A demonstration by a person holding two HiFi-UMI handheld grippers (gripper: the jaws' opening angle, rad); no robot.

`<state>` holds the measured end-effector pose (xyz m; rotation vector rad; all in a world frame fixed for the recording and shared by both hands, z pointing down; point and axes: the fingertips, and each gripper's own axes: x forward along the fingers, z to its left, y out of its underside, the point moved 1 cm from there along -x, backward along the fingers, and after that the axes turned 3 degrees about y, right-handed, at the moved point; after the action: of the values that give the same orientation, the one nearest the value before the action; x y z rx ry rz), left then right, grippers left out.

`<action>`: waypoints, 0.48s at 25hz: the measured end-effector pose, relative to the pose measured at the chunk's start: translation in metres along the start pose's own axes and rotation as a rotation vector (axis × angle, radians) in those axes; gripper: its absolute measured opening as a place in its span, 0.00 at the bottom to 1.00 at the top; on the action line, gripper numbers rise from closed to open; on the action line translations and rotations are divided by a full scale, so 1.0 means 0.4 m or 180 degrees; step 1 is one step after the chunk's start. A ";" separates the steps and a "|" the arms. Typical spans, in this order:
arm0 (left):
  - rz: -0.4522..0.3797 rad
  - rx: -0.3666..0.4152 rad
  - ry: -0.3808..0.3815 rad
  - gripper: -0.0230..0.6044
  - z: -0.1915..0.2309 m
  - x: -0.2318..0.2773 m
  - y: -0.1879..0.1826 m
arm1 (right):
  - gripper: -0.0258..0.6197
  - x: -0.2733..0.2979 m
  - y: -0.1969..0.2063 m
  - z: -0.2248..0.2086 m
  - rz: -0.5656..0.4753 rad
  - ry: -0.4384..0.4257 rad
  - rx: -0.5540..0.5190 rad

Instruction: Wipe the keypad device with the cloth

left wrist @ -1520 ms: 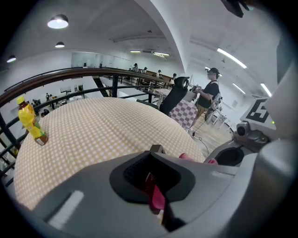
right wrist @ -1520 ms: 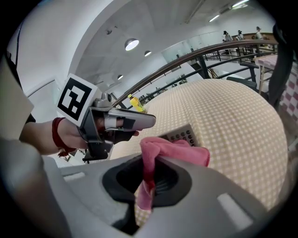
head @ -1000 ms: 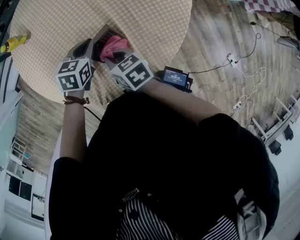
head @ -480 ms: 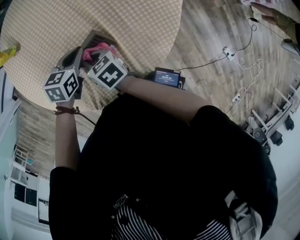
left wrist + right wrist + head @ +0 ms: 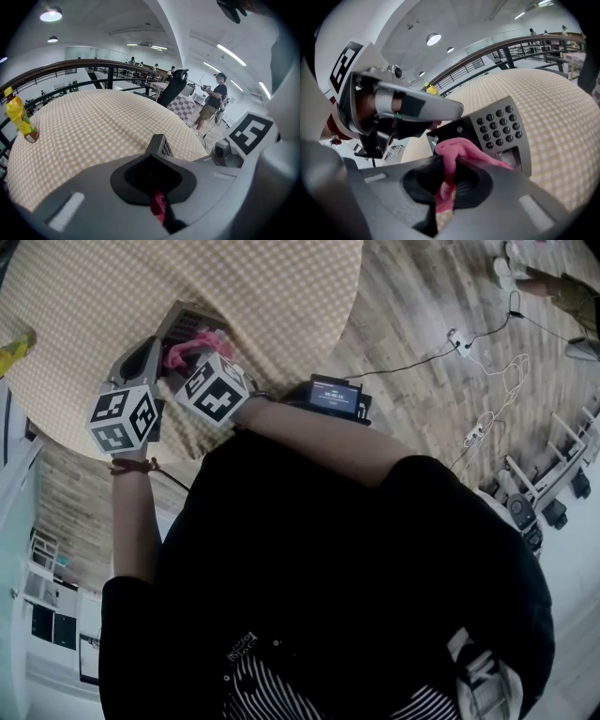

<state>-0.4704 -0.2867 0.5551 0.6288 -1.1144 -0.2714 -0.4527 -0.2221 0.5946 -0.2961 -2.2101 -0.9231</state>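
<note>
Broad checked tabletop (image 5: 272, 306) beyond keypad device (image 5: 185, 319)

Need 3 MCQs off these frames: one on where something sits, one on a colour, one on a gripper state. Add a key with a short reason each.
1. Where is the yellow bottle?
A. On the checked table, near its edge, apart from the keypad device
B. On the floor
C. On a chair

2. What colour is the cloth?
A. White
B. Pink
C. Blue

3. What state is the right gripper in?
A. Open and empty
B. Shut on the bottle
C. Shut on the cloth

Key:
1 A: the left gripper view shows it standing by the table's rim, well away from the device.
2 B: it reads pink in both the head view and the right gripper view.
3 C: the cloth is pinched between its jaws and bunched against the device.
</note>
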 end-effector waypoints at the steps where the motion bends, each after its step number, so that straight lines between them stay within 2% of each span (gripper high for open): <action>1: 0.0004 0.0012 -0.0016 0.04 0.000 0.000 0.001 | 0.09 0.005 0.018 -0.003 0.0047 0.0003 0.0009; 8: 0.0004 -0.0006 -0.0034 0.04 0.006 0.000 0.005 | 0.09 0.027 0.102 -0.019 0.0289 0.0036 -0.0038; 12: -0.0017 0.0019 -0.0052 0.04 0.005 -0.002 0.005 | 0.09 0.033 0.131 -0.029 0.0474 0.0050 0.0079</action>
<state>-0.4726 -0.2854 0.5564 0.6360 -1.1299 -0.2783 -0.4324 -0.1934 0.6372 -0.4339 -2.1513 -0.8137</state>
